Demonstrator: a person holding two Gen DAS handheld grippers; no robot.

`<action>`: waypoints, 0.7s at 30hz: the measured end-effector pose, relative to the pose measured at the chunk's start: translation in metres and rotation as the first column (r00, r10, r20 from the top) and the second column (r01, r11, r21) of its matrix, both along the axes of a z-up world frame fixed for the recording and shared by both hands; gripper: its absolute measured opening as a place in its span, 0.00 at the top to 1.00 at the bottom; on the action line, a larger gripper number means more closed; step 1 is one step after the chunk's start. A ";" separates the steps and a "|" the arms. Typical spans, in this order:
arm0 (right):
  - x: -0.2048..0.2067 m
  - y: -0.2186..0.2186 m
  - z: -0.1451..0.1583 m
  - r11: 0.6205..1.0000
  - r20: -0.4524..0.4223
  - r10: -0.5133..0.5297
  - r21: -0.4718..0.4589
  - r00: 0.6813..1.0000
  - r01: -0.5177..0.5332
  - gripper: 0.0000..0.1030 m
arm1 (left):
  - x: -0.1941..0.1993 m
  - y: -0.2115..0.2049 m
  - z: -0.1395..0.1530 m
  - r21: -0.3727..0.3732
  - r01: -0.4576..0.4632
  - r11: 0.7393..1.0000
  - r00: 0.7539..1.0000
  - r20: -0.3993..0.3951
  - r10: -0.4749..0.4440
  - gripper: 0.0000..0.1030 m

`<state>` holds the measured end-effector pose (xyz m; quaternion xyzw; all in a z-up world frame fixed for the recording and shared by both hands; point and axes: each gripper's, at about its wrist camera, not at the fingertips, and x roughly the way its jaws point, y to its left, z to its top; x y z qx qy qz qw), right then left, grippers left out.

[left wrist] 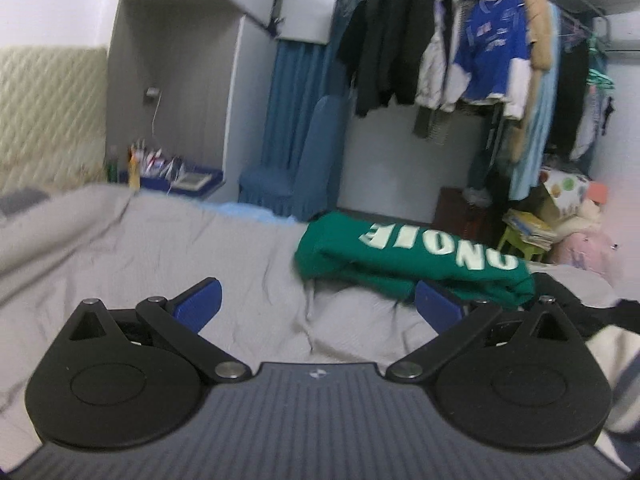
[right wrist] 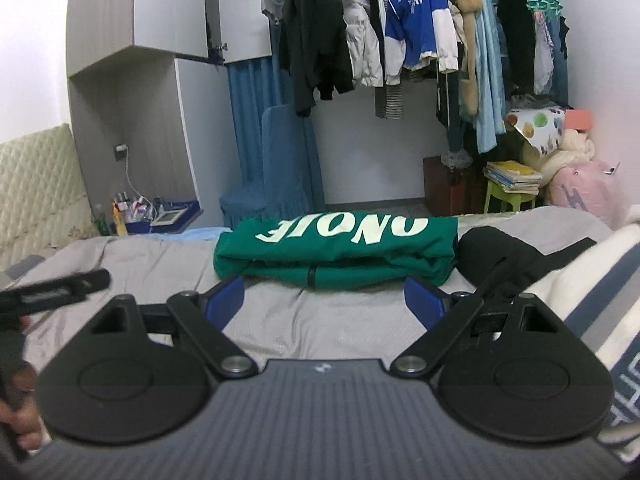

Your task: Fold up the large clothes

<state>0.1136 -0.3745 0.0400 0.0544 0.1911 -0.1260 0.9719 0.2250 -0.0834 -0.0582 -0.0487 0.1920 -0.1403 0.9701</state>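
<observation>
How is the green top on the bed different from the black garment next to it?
The green top is folded into a neat rectangle with pale lettering; the black garment is a plain, unfolded heap. The green top looks bulkier and lies left of the black garment. Both rest on the grey bedsheet.

One folded green garment (right wrist: 336, 252), one black garment (right wrist: 492, 252) (beside it), one blue chair (right wrist: 276, 176), one bed (right wrist: 320, 320)

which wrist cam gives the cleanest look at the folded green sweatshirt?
Right wrist. The green sweatshirt sits centred, sharp and whole beyond the open right gripper, white lettering readable. In the left wrist view the sweatshirt is off to the right, blurrier, its near edge partly behind a finger of the open left gripper.
</observation>
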 end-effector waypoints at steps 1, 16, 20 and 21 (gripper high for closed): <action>-0.002 0.001 0.001 1.000 0.001 0.002 0.002 1.000 -0.002 0.14 | -0.010 -0.001 0.007 0.012 0.006 1.000 1.000 0.012 -0.006 0.00; -0.012 0.015 -0.017 1.000 -0.070 0.007 0.014 0.998 -0.006 0.14 | -0.080 -0.007 0.029 0.064 0.079 0.995 0.995 0.050 -0.082 0.00; -0.013 0.014 -0.022 1.000 -0.094 -0.011 0.027 0.996 0.014 0.14 | -0.078 -0.005 0.027 0.069 0.089 0.994 0.995 0.046 -0.093 0.00; -0.013 0.013 -0.023 0.999 -0.099 -0.017 0.026 0.995 0.020 0.14 | -0.077 -0.006 0.026 0.073 0.090 0.993 0.995 0.043 -0.093 0.00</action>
